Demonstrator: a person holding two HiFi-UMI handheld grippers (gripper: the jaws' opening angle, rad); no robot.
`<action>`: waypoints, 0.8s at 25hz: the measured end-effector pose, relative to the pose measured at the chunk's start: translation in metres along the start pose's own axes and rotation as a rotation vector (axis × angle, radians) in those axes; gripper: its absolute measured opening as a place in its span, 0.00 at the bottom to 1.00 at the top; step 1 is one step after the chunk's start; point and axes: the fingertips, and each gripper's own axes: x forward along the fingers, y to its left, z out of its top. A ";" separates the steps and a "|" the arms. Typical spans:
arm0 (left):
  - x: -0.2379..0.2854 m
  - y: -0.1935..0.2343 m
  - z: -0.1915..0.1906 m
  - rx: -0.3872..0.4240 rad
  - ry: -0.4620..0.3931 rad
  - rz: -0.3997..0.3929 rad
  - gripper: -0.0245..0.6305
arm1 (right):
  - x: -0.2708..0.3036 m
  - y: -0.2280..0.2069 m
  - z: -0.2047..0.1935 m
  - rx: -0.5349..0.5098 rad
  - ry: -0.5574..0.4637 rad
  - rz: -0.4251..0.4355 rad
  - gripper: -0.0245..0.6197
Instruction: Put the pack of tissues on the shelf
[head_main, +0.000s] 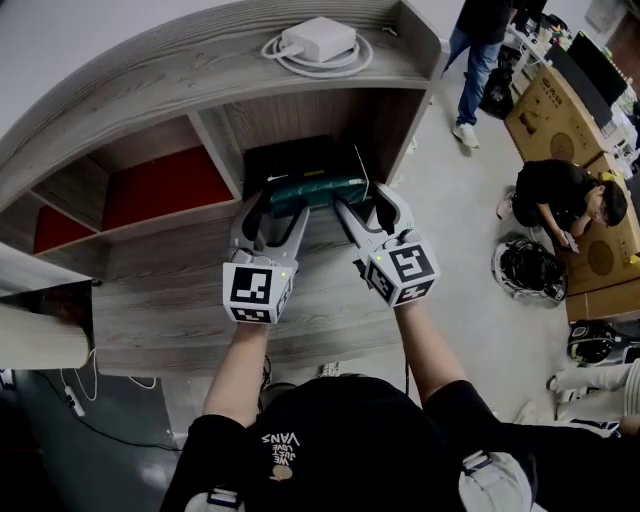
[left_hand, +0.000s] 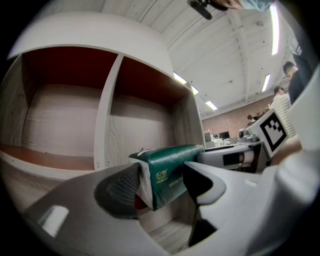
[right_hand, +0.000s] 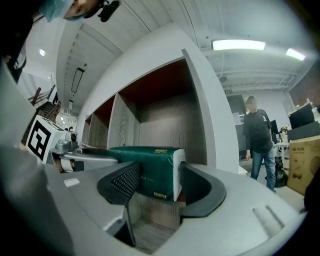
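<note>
Room: a work room with a grey floor; a grey wood shelf (head_main: 180, 260) stands in front, with red backs in its left holes.
Pack of tissues (head_main: 315, 190): dark green with white ends. It lies sideways at the mouth of the right-hand hole of the shelf, held up off the board.
Writing on the pack: small gold print, too small to read.
Left gripper (head_main: 273, 205): its jaws are a little apart and squeeze the left end of the pack (left_hand: 172, 172).
Right gripper (head_main: 365, 205): its jaws are a little apart and squeeze the right end of the pack (right_hand: 150, 170).
Marker cubes: each gripper has a cube (head_main: 258, 290) with black and white squares.
Shirt: the black shirt (head_main: 330, 450) says "VANS".
On top of the shelf: a white charger (head_main: 318, 42) on its curled cord.
To the right: brown boxes (head_main: 548, 110), a person standing (head_main: 480, 50) and a person crouching (head_main: 560, 195).
In the way: nothing sits between the pack and the hole.
</note>
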 end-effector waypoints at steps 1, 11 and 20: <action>-0.001 0.001 -0.001 -0.004 -0.001 -0.005 0.49 | 0.000 0.000 0.000 0.005 -0.001 0.002 0.40; -0.023 -0.004 -0.011 -0.047 0.001 0.005 0.51 | -0.020 0.004 -0.003 -0.003 -0.009 -0.038 0.40; -0.037 -0.019 -0.012 -0.014 0.002 0.011 0.30 | -0.028 0.018 -0.013 -0.038 0.008 -0.048 0.21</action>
